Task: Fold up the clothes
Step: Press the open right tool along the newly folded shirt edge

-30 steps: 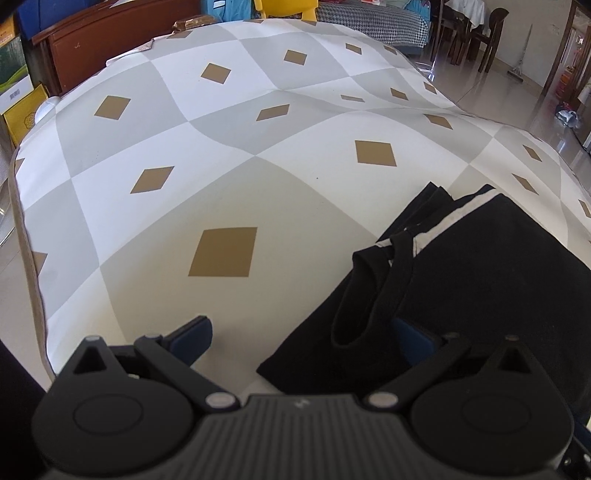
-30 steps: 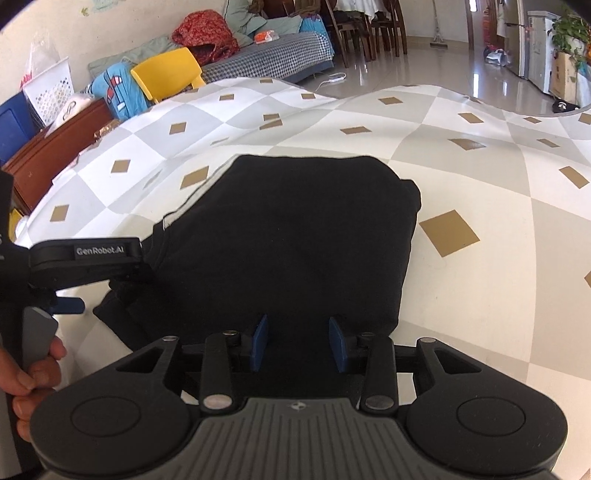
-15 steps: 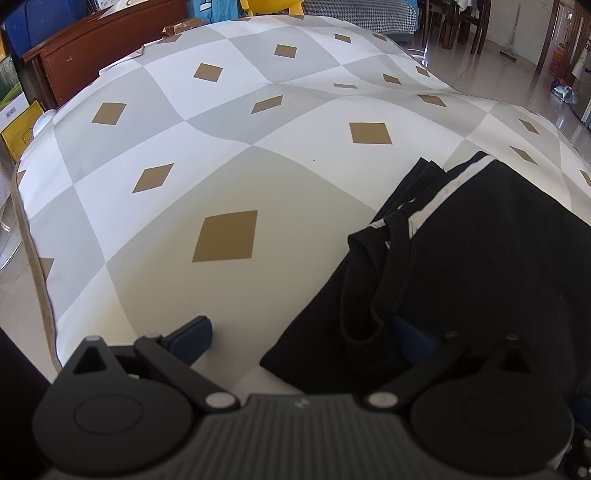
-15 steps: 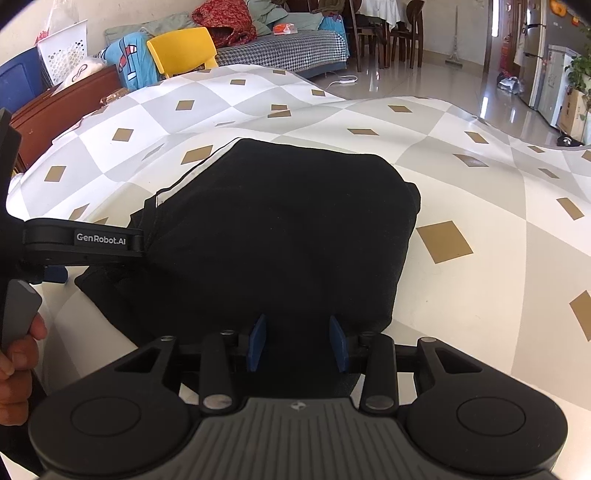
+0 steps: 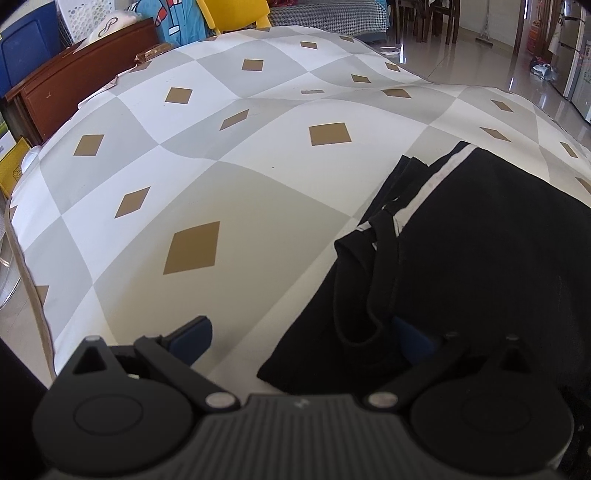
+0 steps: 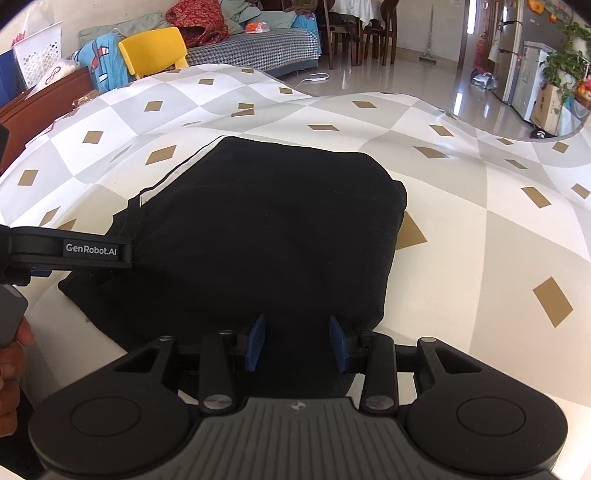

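Partly hidden: the near edge of the black garment (image 6: 266, 236) runs under the right gripper (image 6: 297, 341), whose jaws stand part-open astride it; grip cannot be told. Left gripper (image 5: 303, 338) spread wide, one finger (image 5: 412, 338) among the garment's left folds. Garment lies folded on the checked cloth (image 5: 221, 177).

Black garment (image 6: 266, 229): soft matt cloth. Tablecloth (image 5: 207, 192): smooth, slight sheen. Floor (image 6: 388, 74): glossy tile.

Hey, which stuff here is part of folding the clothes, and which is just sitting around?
Part of the job: black garment, left gripper, right gripper, checked tablecloth.
Just lying about: yellow chair, white basket, red cloth pile.
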`<action>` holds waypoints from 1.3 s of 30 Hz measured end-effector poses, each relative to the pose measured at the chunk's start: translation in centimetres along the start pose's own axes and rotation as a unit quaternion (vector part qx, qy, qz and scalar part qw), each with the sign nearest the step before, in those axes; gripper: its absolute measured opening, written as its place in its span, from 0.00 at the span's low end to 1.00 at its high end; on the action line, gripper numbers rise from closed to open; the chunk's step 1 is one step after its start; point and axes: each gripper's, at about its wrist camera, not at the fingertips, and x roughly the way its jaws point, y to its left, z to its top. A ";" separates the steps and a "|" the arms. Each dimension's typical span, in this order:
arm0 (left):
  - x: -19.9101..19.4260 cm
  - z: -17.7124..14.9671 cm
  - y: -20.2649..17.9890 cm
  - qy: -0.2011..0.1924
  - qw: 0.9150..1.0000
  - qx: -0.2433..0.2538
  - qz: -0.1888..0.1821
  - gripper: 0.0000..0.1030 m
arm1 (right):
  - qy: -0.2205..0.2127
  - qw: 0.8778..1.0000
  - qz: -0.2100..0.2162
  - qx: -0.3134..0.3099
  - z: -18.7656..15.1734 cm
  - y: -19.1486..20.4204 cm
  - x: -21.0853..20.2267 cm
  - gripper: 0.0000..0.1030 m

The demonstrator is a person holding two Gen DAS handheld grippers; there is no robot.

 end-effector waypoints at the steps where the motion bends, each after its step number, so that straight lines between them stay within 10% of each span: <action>1: -0.1 0.0 -0.4 0.000 1.000 0.003 -0.004 1.00 | 0.001 1.000 -0.005 0.006 0.0 -0.4 -0.1 0.35; 19: -1.4 -0.7 -8.6 -0.017 0.995 0.081 -0.057 1.00 | -0.041 0.984 -0.054 0.162 -1.4 -8.5 -3.1 0.35; 39: -2.0 1.3 -12.6 -0.048 0.990 0.076 -0.109 1.00 | -0.154 0.971 -0.060 0.175 1.0 -11.4 -3.5 0.36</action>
